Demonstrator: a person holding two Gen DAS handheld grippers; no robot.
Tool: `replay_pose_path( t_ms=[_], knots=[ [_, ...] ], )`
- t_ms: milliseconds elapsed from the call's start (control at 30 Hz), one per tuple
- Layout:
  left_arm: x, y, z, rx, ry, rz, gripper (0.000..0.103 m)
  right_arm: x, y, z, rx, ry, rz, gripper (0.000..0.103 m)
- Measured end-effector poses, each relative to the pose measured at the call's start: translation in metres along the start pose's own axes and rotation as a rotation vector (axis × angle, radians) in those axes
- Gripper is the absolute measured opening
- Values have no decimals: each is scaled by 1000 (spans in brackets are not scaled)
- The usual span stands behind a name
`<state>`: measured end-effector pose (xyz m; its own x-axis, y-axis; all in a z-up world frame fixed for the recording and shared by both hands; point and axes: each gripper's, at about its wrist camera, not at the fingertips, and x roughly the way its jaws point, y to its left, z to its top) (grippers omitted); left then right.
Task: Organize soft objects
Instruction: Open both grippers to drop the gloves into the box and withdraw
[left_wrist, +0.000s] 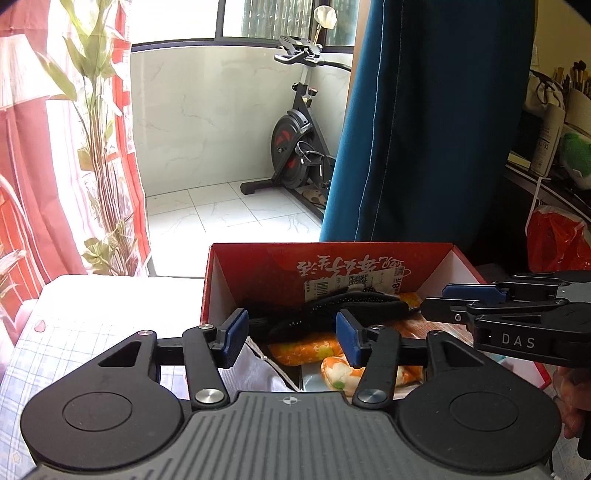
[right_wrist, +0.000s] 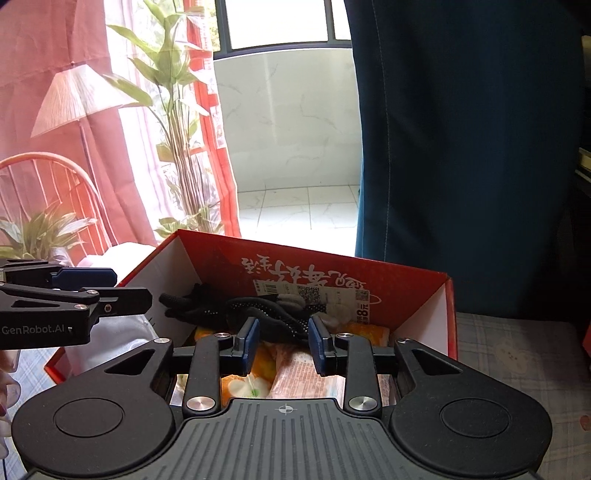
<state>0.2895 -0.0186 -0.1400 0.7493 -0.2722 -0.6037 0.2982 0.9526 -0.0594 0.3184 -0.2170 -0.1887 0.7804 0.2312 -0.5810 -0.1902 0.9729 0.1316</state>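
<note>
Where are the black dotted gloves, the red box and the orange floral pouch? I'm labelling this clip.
black dotted gloves (right_wrist: 258, 312), right wrist view, on the dotted palm.
red box (left_wrist: 258, 264), left wrist view, on its far inner wall.
orange floral pouch (left_wrist: 306, 349), left wrist view, on its middle.

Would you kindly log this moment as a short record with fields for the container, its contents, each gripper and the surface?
container: red box, open top, printed label on inner far wall
contents: black gloves on top; orange floral pouches; white cloth at the left side
left gripper: open, over the box, holding nothing
right gripper: open, over the box, holding nothing
surface: checked cloth under the box
</note>
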Motion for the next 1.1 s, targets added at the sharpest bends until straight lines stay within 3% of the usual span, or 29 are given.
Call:
replay_pose_path(
  t_ms=[100,200,467,700,1100],
  knots=[
    [-19,-2,-12,-16,-20,3,55,-20,1,-11,-11,-36,11,28],
    [-37,-3,-27,-29,-46,-36,66,-42,3,-25,-20,-61,15,28],
    [-75,-18,-69,1,-82,-43,66,-91,0,-69,4,-104,43,28],
    [-72,-25,-96,8,-23,-51,66,-105,-6,-111,54,-101,63,28],
    [-33,-23,-126,-32,109,-57,67,-80,-5,-180,111,-22,29,29]
  ],
)
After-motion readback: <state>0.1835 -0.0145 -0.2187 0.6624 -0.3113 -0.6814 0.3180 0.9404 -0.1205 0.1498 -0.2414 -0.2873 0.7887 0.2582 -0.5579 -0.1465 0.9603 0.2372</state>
